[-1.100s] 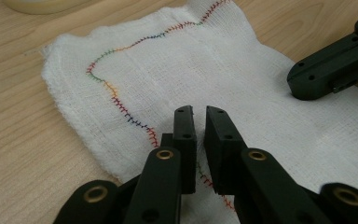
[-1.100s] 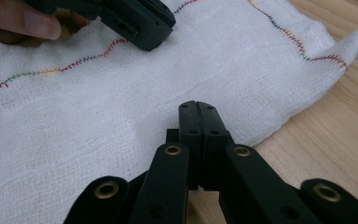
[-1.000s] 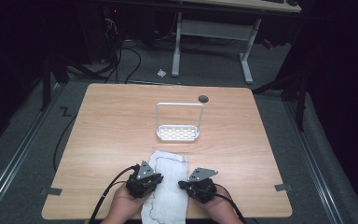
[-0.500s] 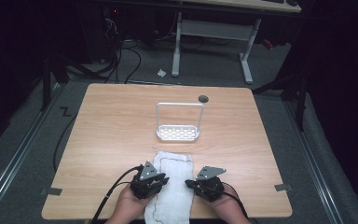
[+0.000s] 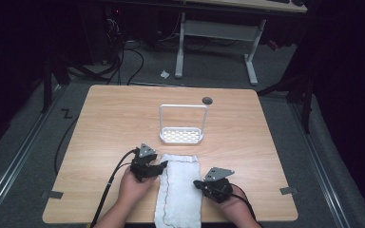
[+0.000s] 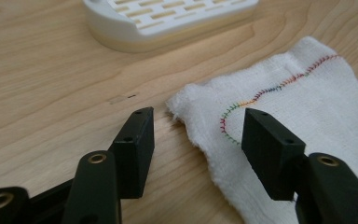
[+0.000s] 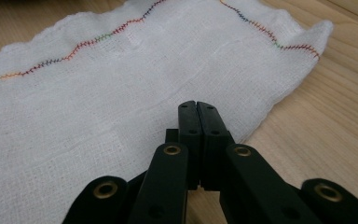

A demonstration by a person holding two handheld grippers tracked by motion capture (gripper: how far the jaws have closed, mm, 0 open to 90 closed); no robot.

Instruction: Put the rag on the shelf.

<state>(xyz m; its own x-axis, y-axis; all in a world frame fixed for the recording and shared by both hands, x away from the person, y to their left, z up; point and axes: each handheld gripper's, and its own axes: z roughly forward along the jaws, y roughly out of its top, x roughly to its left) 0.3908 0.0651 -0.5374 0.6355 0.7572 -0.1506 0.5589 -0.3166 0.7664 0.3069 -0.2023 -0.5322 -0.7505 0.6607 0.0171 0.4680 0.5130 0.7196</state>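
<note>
A white cloth (image 5: 178, 190) with a multicoloured stitched hem lies flat near the table's front edge and hangs a little over it. My left gripper (image 5: 163, 166) is at the cloth's left side near its far corner. In the left gripper view my left gripper (image 6: 198, 137) is open, with one jaw on bare wood and the other over the cloth (image 6: 307, 107). My right gripper (image 5: 199, 183) is at the cloth's right edge. My right gripper (image 7: 196, 109) is shut, its tips low over the cloth (image 7: 121, 79), and I see no fabric between them.
A white slotted rack (image 5: 181, 135) with a tall wire hoop stands mid-table just beyond the cloth; its base (image 6: 168, 18) is close ahead of the left gripper. A small dark round spot (image 5: 207, 100) marks the far side of the wooden table (image 5: 100, 123).
The right gripper has shifted right, from over the cloth to its right edge. The left gripper has moved slightly away from the person toward the cloth's far left corner. The cloth lies straighter.
</note>
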